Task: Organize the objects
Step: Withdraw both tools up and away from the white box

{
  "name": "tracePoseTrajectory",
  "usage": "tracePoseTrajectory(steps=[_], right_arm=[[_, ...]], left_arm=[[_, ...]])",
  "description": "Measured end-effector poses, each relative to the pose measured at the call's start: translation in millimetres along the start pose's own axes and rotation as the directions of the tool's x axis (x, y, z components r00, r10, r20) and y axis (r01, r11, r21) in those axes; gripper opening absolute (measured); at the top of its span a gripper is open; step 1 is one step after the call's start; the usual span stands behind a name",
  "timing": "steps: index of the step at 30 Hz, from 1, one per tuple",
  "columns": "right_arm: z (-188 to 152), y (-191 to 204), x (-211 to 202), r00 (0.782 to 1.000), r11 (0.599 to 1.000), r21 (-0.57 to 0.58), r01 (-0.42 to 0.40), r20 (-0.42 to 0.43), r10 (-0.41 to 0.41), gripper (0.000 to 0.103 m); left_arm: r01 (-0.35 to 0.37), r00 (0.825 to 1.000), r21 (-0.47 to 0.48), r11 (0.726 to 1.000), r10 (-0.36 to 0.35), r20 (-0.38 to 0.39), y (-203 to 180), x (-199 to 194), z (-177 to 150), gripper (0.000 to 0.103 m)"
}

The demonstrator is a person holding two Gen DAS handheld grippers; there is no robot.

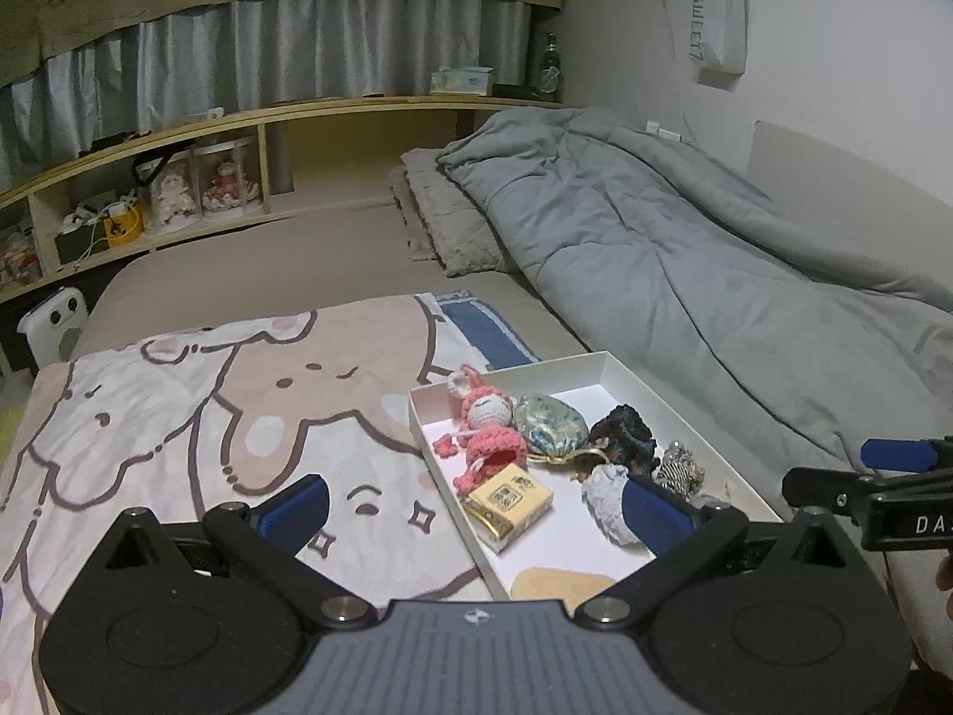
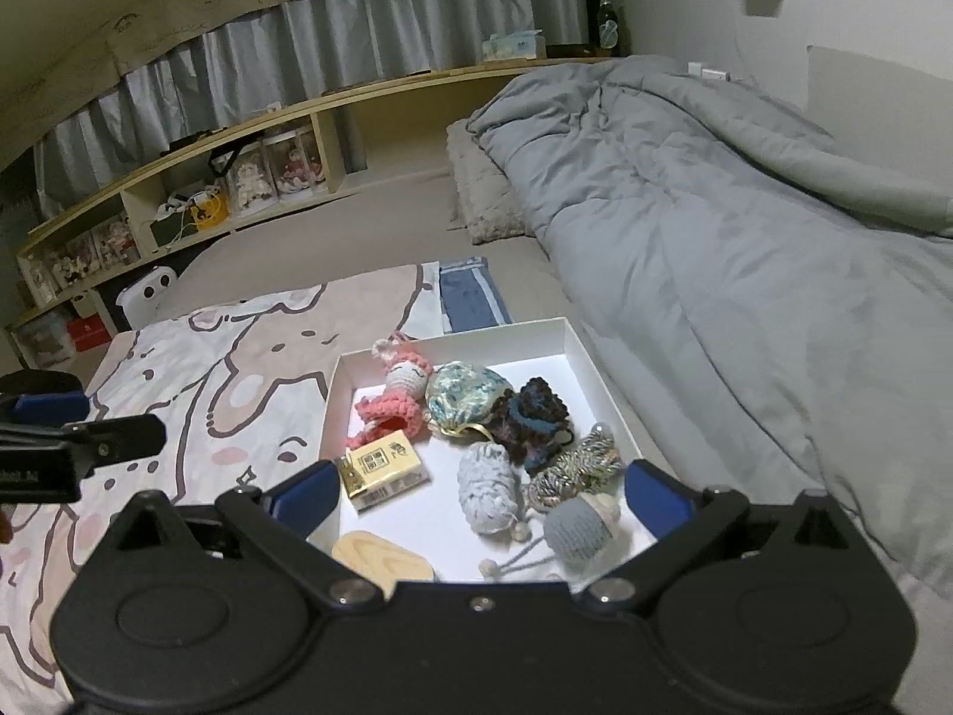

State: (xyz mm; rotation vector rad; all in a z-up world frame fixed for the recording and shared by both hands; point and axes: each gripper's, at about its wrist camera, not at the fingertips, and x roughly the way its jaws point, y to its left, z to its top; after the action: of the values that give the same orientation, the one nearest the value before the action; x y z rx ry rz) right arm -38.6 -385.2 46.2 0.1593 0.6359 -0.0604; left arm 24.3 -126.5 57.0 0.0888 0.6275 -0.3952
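A white tray (image 1: 631, 372) (image 2: 572, 339) lies on the bed and holds several small things: a pink crochet doll (image 1: 485, 429) (image 2: 396, 396), a floral pouch (image 1: 548, 424) (image 2: 467, 396), a dark crochet piece (image 1: 625, 432) (image 2: 533, 411), a yellow box (image 1: 509, 500) (image 2: 384, 468), a pale knit piece (image 2: 485, 491), a grey knit ball (image 2: 578, 527) and a tan pad (image 2: 381, 560). My left gripper (image 1: 473, 506) is open and empty over the tray's near left part. My right gripper (image 2: 479, 494) is open and empty over the tray's near end.
A cartoon-print blanket (image 1: 208, 417) (image 2: 238, 369) lies left of the tray. A grey duvet (image 1: 685, 250) (image 2: 715, 208) is bunched along the right. Wooden shelves (image 1: 178, 190) with boxed dolls run along the back. The right gripper shows at the left wrist view's right edge (image 1: 893, 476).
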Motion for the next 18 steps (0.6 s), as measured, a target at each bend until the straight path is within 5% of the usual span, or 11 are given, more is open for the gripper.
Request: tracePoseTrajectory(steps=[18], right_arm=[[-40,15,-27,0.999,0.997,-0.063,0.035,0.011,-0.034,0.103]], left_arm=[[-0.075,0.994,-0.039,0.996,0.071,-0.089,12,-24,-48,0.103]])
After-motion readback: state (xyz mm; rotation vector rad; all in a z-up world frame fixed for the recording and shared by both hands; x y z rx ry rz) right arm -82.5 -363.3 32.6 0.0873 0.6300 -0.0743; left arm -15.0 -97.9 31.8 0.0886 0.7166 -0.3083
